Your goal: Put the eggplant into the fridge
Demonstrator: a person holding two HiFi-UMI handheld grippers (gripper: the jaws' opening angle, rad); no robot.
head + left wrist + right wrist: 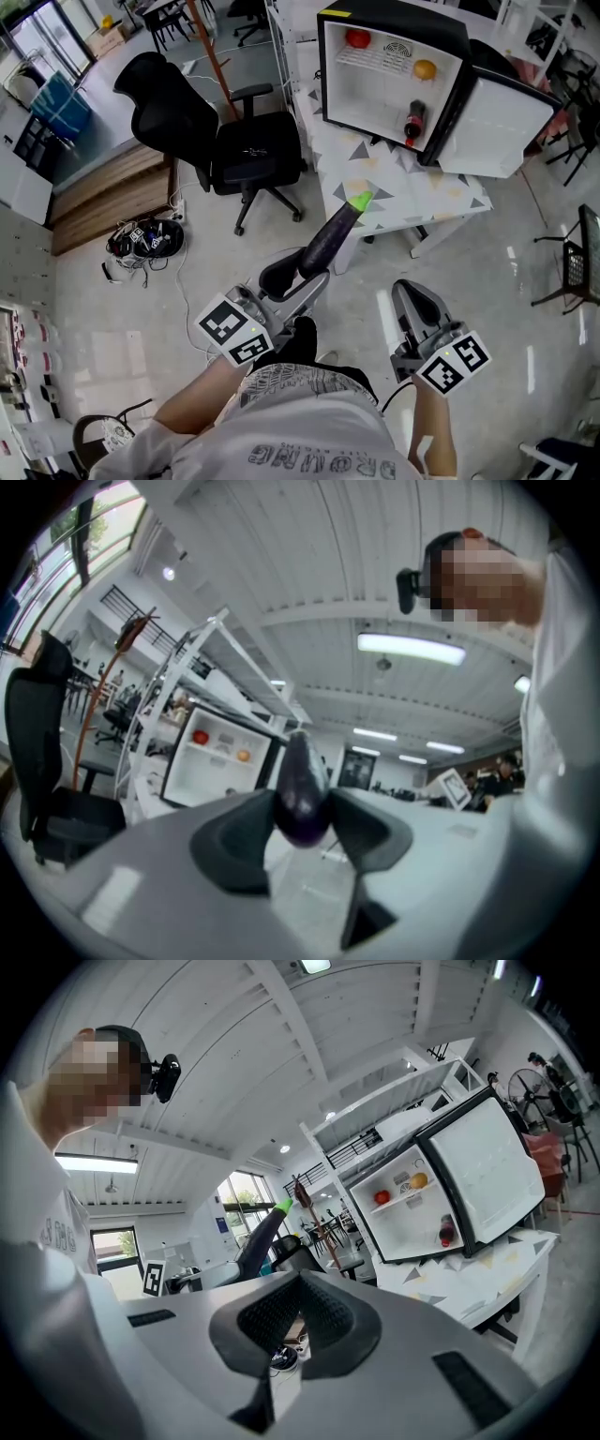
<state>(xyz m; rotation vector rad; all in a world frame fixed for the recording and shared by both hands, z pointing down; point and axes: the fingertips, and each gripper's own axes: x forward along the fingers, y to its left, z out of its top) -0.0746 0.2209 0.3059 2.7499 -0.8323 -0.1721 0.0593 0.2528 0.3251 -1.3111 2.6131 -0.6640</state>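
Note:
In the head view a long dark purple eggplant (pixel 330 238) with a green stem juts forward from my left gripper (pixel 298 274), which is shut on its blunt end. The left gripper view shows the eggplant (pixel 302 794) pinched between both pads of that gripper (pixel 302 819). My right gripper (pixel 413 292) hangs beside it with its jaws together and nothing between them; its pads meet in the right gripper view too (pixel 299 1281). The small fridge (pixel 342 80) stands open on the table ahead, its door (pixel 497 122) swung right. It also shows as the fridge (pixel 412 1206).
Inside the fridge are a red fruit (pixel 357 37), an orange one (pixel 425 68) and a bottle (pixel 413 120). The table (pixel 412 192) has a triangle-patterned cloth. A black office chair (pixel 220 141) stands left of it, cables (pixel 145 239) lie on the floor, and a chair (pixel 574 264) is at right.

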